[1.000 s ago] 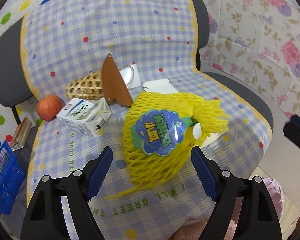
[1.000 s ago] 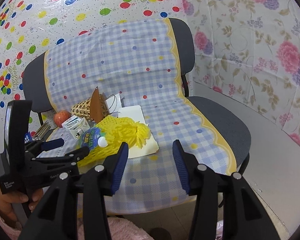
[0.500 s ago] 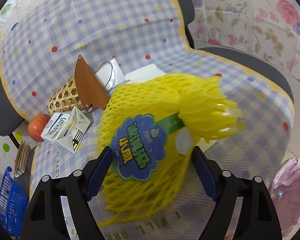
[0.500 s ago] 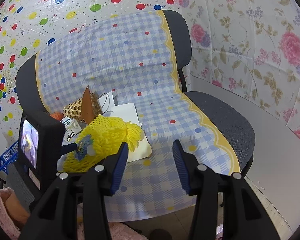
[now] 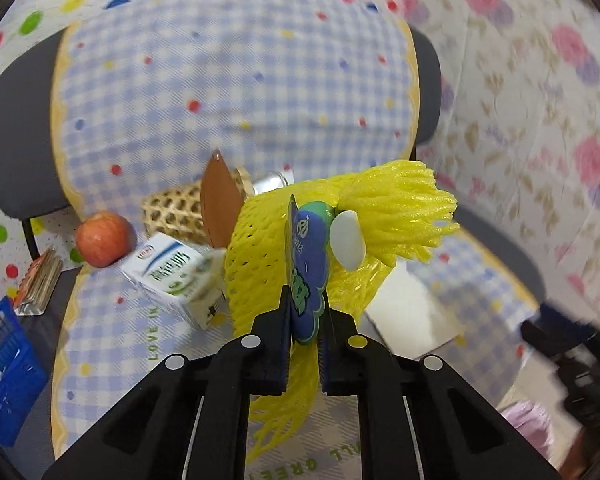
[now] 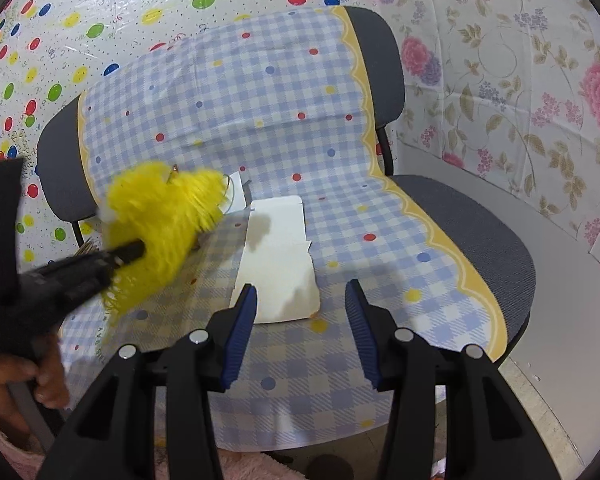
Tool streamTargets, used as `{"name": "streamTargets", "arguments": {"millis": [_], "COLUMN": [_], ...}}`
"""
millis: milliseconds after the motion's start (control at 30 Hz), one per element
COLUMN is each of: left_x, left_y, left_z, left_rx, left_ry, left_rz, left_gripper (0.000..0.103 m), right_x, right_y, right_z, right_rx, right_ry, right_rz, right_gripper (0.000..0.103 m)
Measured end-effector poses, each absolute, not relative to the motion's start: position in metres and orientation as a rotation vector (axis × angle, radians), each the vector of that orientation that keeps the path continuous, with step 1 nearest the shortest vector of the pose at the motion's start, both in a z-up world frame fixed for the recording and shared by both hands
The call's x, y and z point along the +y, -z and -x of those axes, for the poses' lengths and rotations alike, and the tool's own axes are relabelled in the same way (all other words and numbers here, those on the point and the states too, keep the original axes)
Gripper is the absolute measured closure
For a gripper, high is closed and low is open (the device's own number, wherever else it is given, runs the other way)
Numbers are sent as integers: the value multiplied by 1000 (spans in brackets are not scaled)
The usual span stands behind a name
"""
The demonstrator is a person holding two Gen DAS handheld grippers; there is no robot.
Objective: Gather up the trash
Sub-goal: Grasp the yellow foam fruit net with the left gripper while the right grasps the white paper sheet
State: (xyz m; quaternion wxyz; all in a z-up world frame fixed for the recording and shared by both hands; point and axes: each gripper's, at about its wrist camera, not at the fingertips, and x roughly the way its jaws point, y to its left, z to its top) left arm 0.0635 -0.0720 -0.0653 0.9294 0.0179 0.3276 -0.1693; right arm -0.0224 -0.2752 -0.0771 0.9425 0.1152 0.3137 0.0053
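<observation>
my left gripper (image 5: 304, 320): angled down over the chair seat (image 6: 480, 216), jaws just closed, pinching the yellow foam net (image 5: 260, 240), which hangs clear of the seat | my right gripper (image 6: 300, 320): tilted down, jaws spread, empty above the white card (image 6: 280, 264)

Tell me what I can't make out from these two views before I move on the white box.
- Yellow foam net, left wrist view: left gripper, just closed on its blue label, covers the lower part.
- Woven basket: contents hidden by the brown flap.
- Milk carton: print blurred.
- White box, right wrist view: contents unseen; open right gripper crosses its near edge.
</observation>
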Motion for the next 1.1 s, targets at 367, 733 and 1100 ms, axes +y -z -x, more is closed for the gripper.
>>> {"name": "streamTargets", "arguments": {"millis": [367,733,1100], "left_x": [-85,-95,-90], "left_y": [82,96,87], "left_z": [-73,-90,-89], "left_rx": [734,757,744], "left_ry": [405,410,400], "left_rz": [1,3,12], "left_gripper": [91,91,91], "right_x": [-288,-293,-283], "right_y": [123,145,124], "right_z": [-8,-43,-42], "right_rx": [757,767,646], "right_ry": [-26,-42,-17], "right_rz": [-336,-419,-371], "right_gripper": [70,82,100]}}
